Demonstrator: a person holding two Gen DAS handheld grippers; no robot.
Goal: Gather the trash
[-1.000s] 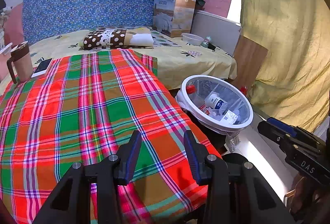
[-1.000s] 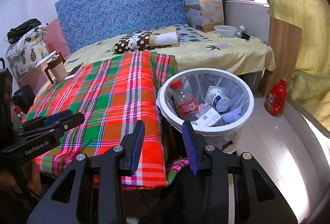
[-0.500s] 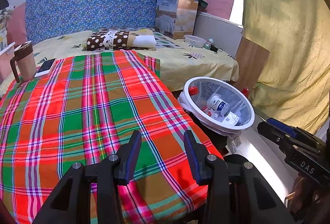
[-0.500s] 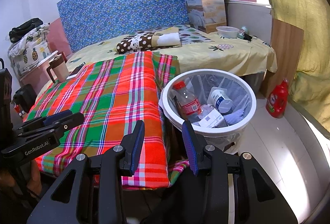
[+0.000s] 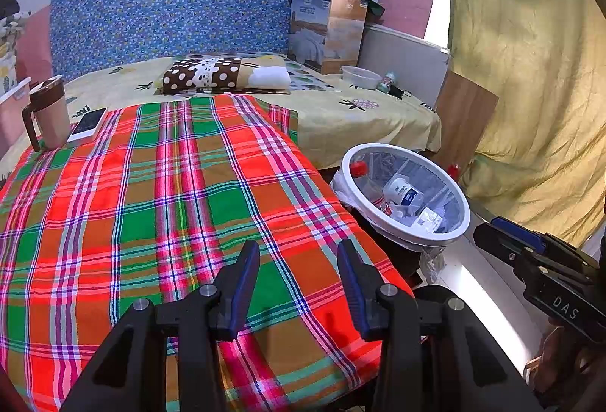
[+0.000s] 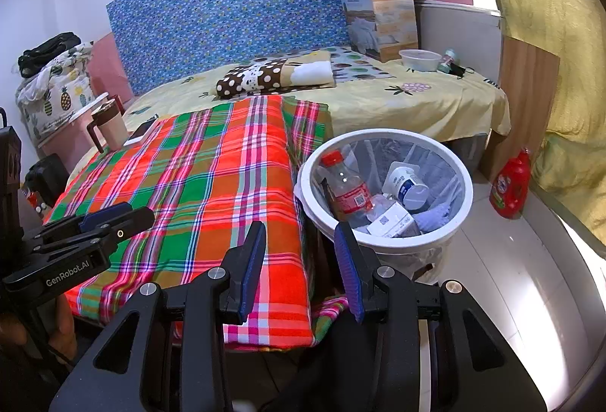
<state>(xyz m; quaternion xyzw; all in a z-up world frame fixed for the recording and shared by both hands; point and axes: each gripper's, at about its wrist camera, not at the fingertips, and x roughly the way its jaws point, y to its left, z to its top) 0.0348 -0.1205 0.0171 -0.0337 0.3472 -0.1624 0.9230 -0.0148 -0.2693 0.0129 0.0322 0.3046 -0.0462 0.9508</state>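
A white trash bin [image 6: 397, 243] with a clear liner stands on the floor beside the bed's corner. Inside it lie a red-capped plastic bottle [image 6: 346, 186], a white tub [image 6: 405, 184], a small carton [image 6: 392, 222] and a bluish cloth [image 6: 435, 215]. The same bin [image 5: 382, 148] shows to the right in the left wrist view. My left gripper [image 5: 299, 258] hangs open over the red and green plaid blanket [image 5: 170, 192], holding nothing. My right gripper [image 6: 299, 234] is open and empty above the blanket's edge, just left of the bin.
A brown mug [image 5: 49, 112] and a phone [image 5: 88, 124] sit at the blanket's far left. A dotted pillow [image 5: 204, 74], a cardboard box [image 5: 327, 31] and a bowl [image 5: 360, 76] are on the yellow sheet. A red detergent bottle [image 6: 509, 184] stands by the curtain [image 6: 549, 33].
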